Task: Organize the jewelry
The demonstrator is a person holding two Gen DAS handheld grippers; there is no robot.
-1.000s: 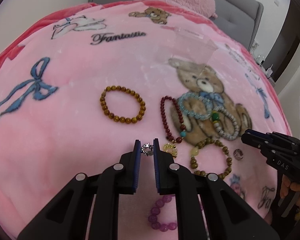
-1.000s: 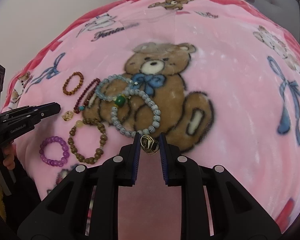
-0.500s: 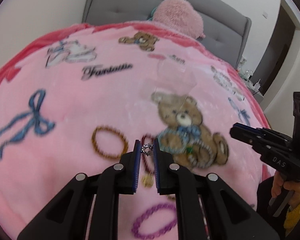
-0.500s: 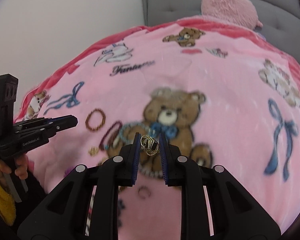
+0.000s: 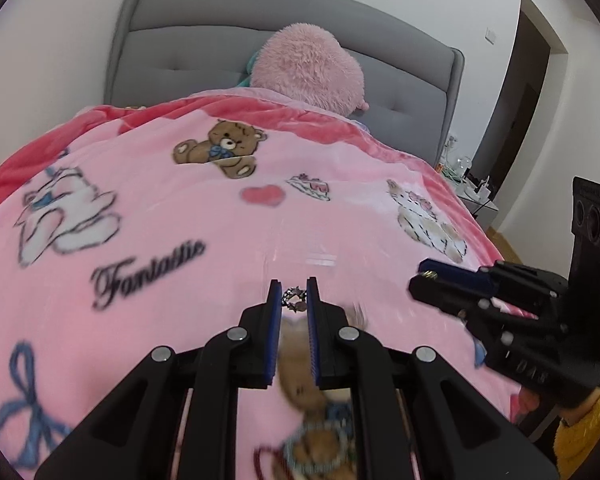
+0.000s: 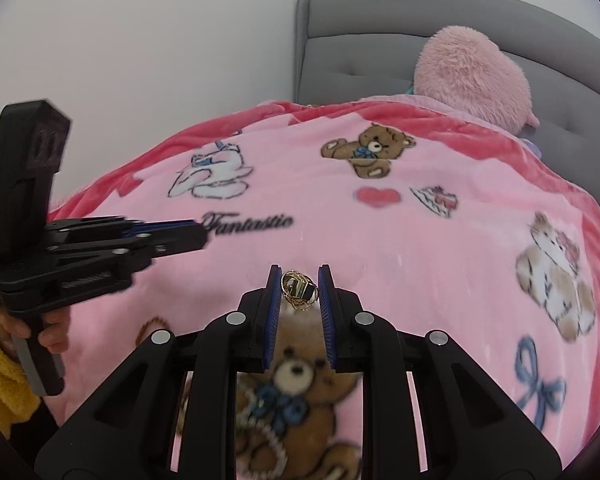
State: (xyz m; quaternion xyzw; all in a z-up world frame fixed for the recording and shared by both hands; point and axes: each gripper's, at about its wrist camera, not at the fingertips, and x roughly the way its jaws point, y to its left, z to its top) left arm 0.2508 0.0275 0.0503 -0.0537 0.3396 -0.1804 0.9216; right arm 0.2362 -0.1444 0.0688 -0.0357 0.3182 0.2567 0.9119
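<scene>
My left gripper (image 5: pixel 294 300) is shut on a small silver ring (image 5: pixel 295 300) and holds it above the pink blanket (image 5: pixel 160 208). My right gripper (image 6: pixel 299 290) is shut on a gold ring (image 6: pixel 299 291), also held above the blanket. A clear plastic bag (image 5: pixel 316 252) lies on the blanket just beyond the left gripper. Blurred bead bracelets (image 5: pixel 320 454) lie low in the left wrist view, behind the fingers, and a pale bracelet (image 6: pixel 268 436) shows low in the right wrist view. The right gripper shows at the right of the left wrist view (image 5: pixel 428 280); the left gripper shows at the left of the right wrist view (image 6: pixel 188 236).
A fluffy pink cushion (image 5: pixel 308 68) leans on the grey headboard (image 5: pixel 188 48) at the far end of the bed. A nightstand with small items (image 5: pixel 472 188) stands beside a dark doorway (image 5: pixel 516 112) on the right.
Both grippers have lifted and tilted up and forward with their rings. The bracelets have slid down out of the middle of both views, and the headboard and cushion have come into view.
</scene>
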